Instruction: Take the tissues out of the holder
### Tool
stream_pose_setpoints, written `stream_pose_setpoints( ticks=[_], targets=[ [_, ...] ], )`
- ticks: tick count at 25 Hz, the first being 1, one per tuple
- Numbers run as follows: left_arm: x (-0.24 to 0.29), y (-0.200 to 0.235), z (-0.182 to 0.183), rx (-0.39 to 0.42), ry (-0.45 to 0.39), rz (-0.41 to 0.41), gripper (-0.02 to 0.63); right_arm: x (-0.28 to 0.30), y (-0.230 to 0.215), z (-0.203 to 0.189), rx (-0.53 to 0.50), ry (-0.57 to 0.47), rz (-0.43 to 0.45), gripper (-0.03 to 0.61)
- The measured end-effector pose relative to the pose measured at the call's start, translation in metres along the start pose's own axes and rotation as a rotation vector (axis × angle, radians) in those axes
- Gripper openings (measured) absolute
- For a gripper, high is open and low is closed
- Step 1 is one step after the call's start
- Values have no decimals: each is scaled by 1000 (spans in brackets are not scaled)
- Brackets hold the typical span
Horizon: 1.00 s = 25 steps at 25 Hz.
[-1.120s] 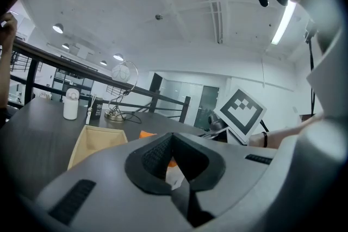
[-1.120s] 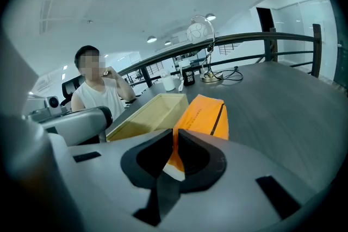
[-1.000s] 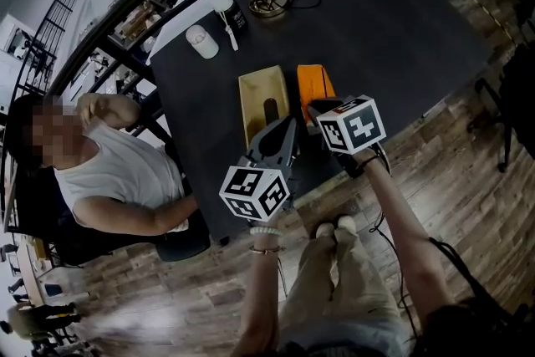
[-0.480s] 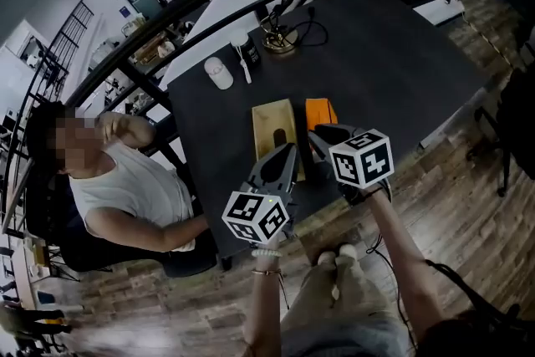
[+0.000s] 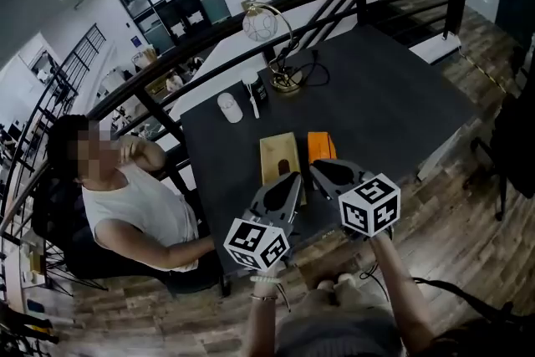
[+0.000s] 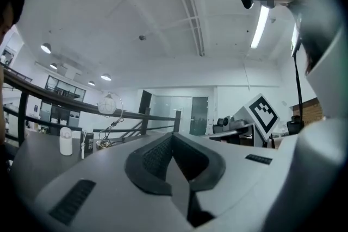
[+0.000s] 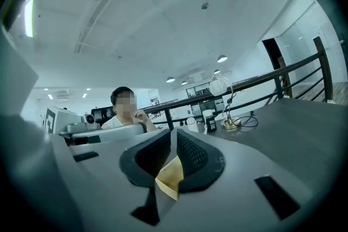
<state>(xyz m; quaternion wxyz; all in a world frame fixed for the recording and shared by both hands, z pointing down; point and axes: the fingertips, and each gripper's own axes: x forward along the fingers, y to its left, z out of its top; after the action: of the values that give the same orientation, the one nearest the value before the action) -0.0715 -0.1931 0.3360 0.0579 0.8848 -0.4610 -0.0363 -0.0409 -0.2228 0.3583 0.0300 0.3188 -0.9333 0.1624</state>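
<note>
Wooden tissue holder (image 5: 280,156) on table (image 5: 393,88), slot up, orange pack (image 5: 321,146) just beside | right gripper (image 7: 173,138) just closing, pinching tan sheet (image 7: 169,177), likely a tissue drawn for removal | left gripper (image 6: 173,141) clenched, empty, over holder's near end, likely ready to steady it

A ceiling strip light (image 6: 260,27) glares white, fisheye edges curve and darken, head view dim.
</note>
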Motion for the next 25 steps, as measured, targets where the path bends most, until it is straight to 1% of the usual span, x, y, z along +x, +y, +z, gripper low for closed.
stream_pose_setpoints(
  ticks=[3,8,13,17,25],
  targets=[
    [-7,-7,5,24,-6,-9,8,-8,7,10,-14,-44,-3,32],
    [-15,-11,-2,37,0,-11,8,-14,20,14,-107,-73,-1,14],
    [-21,-7,-3,39,-2,7,8,-17,30,14,-161,-95,9,12],
    [-18,-8,-3,49,-3,3,8,-15,32,16,-218,-110,1,12],
    [-12,-4,-4,55,1,0,8,-11,32,24,-266,-165,10,12]
  ],
)
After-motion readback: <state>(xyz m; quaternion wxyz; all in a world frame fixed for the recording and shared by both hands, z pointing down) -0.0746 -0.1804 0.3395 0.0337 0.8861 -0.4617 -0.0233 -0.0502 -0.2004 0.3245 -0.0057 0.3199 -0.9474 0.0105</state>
